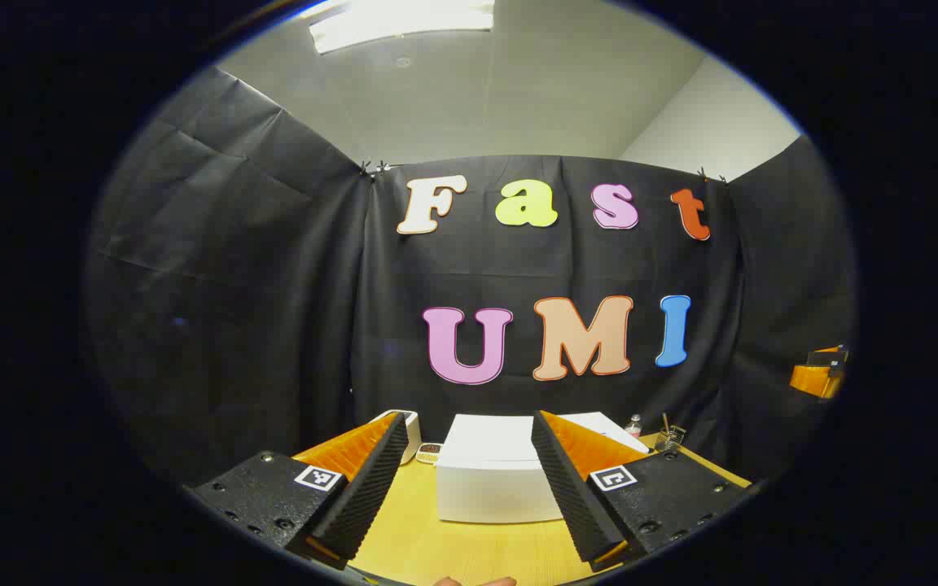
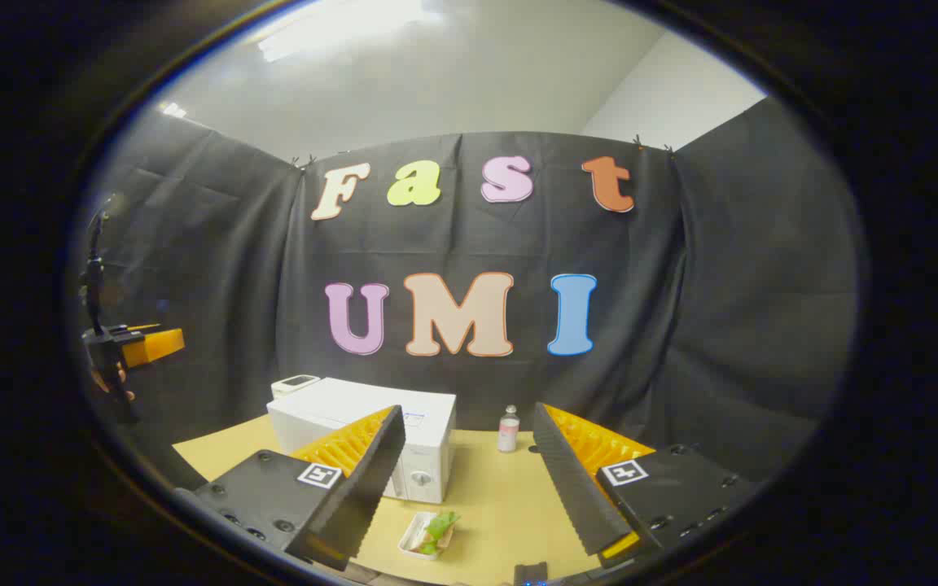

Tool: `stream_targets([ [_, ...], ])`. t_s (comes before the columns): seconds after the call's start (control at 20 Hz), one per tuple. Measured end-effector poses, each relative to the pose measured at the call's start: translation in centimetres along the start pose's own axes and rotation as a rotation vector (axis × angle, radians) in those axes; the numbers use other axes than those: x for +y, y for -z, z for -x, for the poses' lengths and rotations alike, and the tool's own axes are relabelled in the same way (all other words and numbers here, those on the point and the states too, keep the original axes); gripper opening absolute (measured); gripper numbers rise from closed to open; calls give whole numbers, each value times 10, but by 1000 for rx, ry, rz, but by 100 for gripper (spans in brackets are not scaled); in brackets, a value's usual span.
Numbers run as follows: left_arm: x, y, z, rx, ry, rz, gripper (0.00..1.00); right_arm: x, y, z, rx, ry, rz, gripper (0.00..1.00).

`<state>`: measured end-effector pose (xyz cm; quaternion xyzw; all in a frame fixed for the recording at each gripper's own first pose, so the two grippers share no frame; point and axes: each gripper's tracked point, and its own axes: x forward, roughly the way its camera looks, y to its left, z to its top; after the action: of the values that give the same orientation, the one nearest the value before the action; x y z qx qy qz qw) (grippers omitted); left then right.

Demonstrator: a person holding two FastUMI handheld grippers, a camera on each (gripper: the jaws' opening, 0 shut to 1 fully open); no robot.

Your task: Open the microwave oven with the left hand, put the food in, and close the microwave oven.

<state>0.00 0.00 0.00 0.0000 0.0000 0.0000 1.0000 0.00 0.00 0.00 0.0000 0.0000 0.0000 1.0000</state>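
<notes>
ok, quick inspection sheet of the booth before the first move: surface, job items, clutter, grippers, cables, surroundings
Surface: yellow wooden table.
Job's things: white microwave oven, door shut; food tray with green and pale food lies on the table in front of it, apart from it.
Clutter: small bottle right of the microwave; white device behind it; small dish and a holder with sticks at the table's back.
Grippers: left gripper open, holding nothing, facing the microwave; right gripper open, holding nothing, above the tray.
Cables: nothing seen.
Surroundings: black cloth wall, white ceiling with light panel.
</notes>
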Motion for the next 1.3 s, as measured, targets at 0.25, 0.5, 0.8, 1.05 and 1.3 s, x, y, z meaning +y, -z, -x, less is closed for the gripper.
stream_targets([
  [0.25, 1, 0, 5, 8, 1, -23, 95, 0, 3, -1, 12, -8, -7, 96],
  [0.5, -1, -7, 9, -20, -16, -48, 92, -3, -1, 3, 10, -18, -17, 96],
  [0.8, -12, -9, 31, -33, 15, -41, 92, -11, -6, 13, -2, -14, -34, 96],
  [1.05, -24, 19, 26, -11, 54, -31, 92, -8, -4, 14, 10, -24, -32, 99],
  [1.3, -41, 56, 22, -5, 93, -5, 95, -3, -4, 16, 3, -33, -31, 96],
])
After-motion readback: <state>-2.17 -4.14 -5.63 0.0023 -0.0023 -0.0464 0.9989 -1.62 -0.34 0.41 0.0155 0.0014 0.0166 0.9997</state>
